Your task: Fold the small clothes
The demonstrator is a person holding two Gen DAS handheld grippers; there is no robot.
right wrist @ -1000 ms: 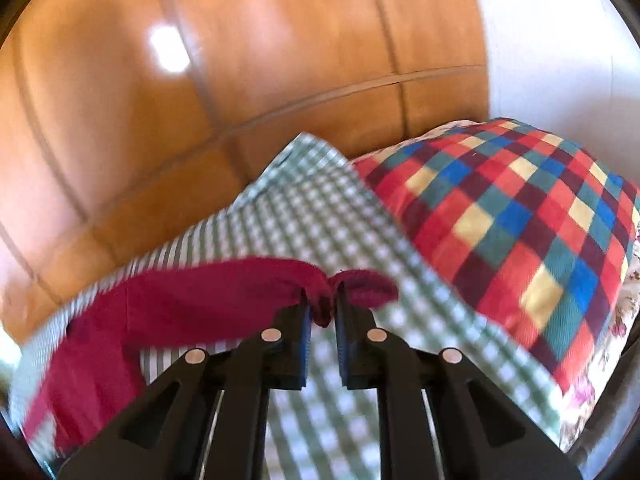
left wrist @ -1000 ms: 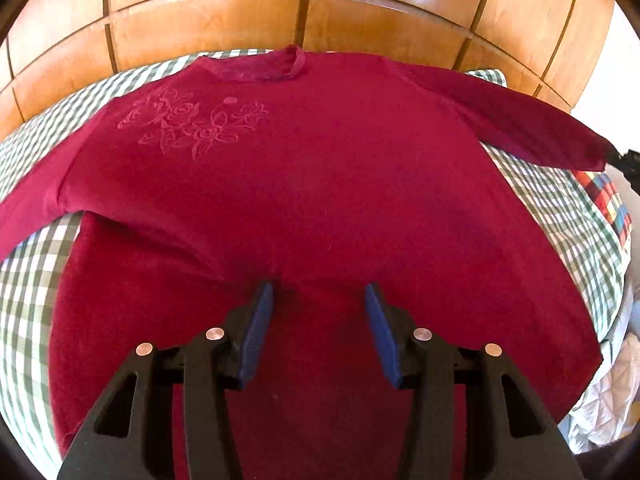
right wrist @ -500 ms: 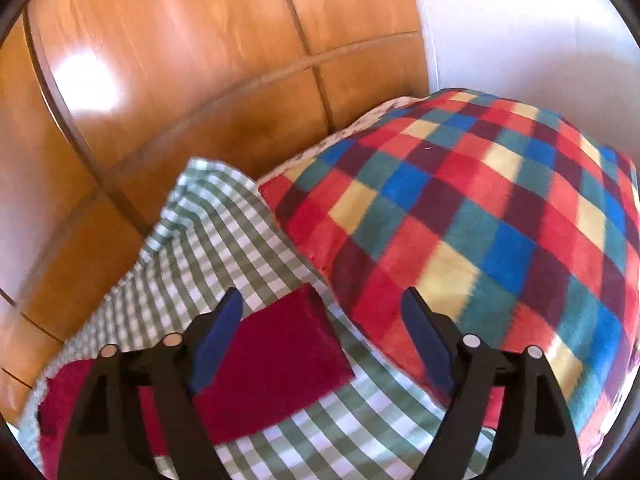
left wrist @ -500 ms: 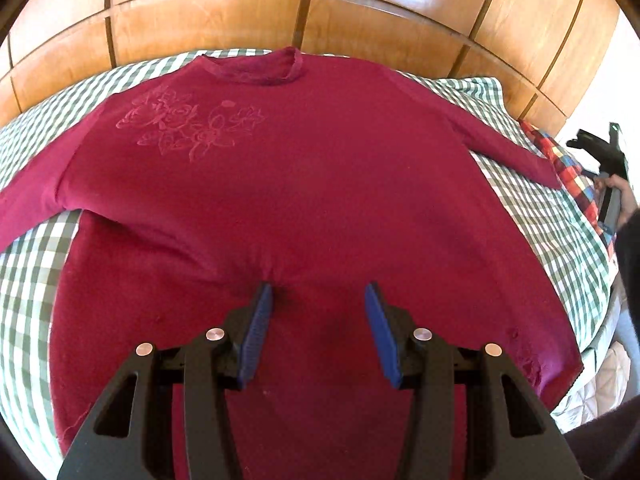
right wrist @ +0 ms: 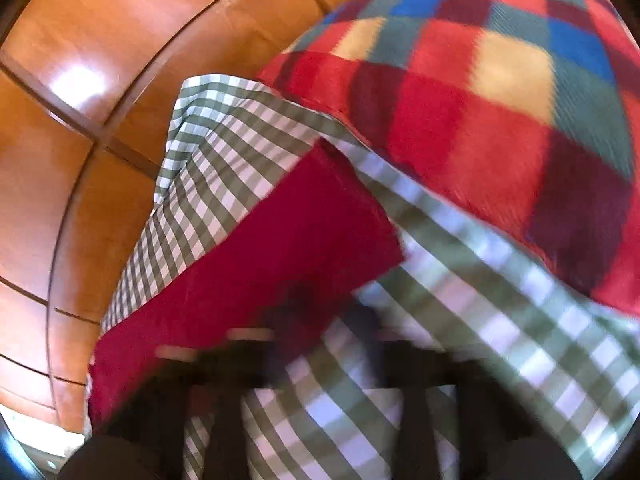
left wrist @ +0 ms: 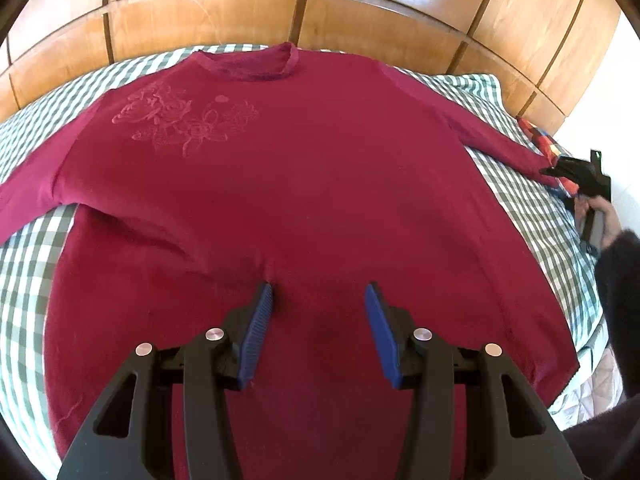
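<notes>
Maroon knit top (left wrist: 304, 200) flat on gingham sheet (left wrist: 24, 264); left tool (left wrist: 318, 300) released; right tool (right wrist: 320, 320) blurred, prob. clenched at cuff.

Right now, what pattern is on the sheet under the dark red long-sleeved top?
Green-and-white checked sheet, clearest in the left wrist view.

Sweater (left wrist: 312, 200) flat on bedspread (left wrist: 24, 280), pillow (right wrist: 500, 100) seemingly beside its sleeve (right wrist: 280, 248).
</notes>
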